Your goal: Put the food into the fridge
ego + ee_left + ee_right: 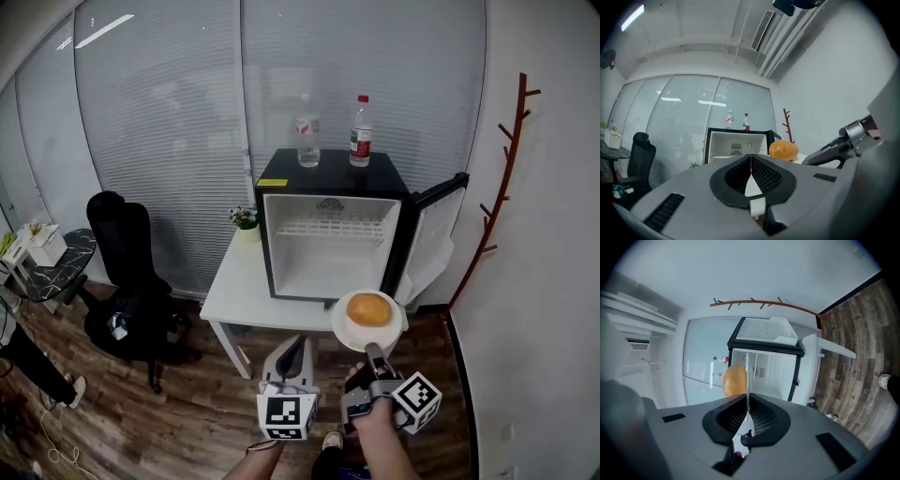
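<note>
a white plate [339,330] with a round bun [368,308] on it is held by the right gripper [373,350]. its jaws are pressed together on the near rim of the plate, which is seen in the right gripper view edge-on, as a thin white line between them. the plate is held in the air near the front right corner of the white table [234,291], in front of the open mini fridge [323,267]. the fridge door [433,239] is swung out to the right. the left gripper [299,341] is held just beside the right one, its jaws closed together on nothing. two bottles [360,131] are stood on top of the fridge, and a small potted plant [246,220] is placed at the back left of the table, close to the fridge.
</note>
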The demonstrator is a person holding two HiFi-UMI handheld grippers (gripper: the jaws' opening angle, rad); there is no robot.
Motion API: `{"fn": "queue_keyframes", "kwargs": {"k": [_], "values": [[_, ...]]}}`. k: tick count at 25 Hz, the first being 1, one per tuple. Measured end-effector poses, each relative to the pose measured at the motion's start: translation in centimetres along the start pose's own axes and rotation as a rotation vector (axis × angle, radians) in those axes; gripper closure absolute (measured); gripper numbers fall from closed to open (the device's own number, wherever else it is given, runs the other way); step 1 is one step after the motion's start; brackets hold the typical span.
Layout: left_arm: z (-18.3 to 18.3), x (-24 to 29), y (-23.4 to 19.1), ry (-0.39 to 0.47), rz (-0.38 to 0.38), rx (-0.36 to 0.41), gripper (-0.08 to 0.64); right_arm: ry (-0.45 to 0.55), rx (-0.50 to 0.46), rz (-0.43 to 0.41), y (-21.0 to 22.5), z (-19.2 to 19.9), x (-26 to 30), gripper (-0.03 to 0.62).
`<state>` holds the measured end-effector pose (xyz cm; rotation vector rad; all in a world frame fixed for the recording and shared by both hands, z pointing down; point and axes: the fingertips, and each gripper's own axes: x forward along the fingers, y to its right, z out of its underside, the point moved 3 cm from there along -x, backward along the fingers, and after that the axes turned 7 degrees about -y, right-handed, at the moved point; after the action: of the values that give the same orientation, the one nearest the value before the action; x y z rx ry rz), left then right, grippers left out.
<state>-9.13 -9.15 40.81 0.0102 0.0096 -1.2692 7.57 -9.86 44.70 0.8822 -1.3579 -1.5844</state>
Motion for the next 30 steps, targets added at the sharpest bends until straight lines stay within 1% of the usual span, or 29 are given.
{"fn": "queue_keyframes", "kwargs": {"k": [4,9,14,18,25,30], "values": [[0.3,5.8,-0.6,-0.014,-0.026,0.005,0.532,-0.031,0.013,-0.001,1.1,-3.3,5.4,0.555],[-1.1,12.7,-0.9,-0.005,-0.062,0.001,0.532,-0.067,0.023,-0.004,1.2,-7.5,11.1,0.555],[-1.7,17.7,-0.6,-0.008,-0.090,0.008,0.532,-0.117,0.039,-0.020,1.4,-10.5,15.4,0.555],[-1.6,20.1,-0.7,-0.016,-0.108,0.019,0.532,-0.141,0.055,-0.026,1.7,-11.8,17.9,0.555],[-1.2,23.4,-2.1,-0.012,-0.125,0.007,0.532,-0.163,0.046,-0.017,2.0,-13.0,21.2,0.555],[-0.7,26.2,-3.0,-0.007,-0.116,-0.004,0.532,-0.167,0.051,-0.014,2.5,-13.5,23.7,0.555]]}}
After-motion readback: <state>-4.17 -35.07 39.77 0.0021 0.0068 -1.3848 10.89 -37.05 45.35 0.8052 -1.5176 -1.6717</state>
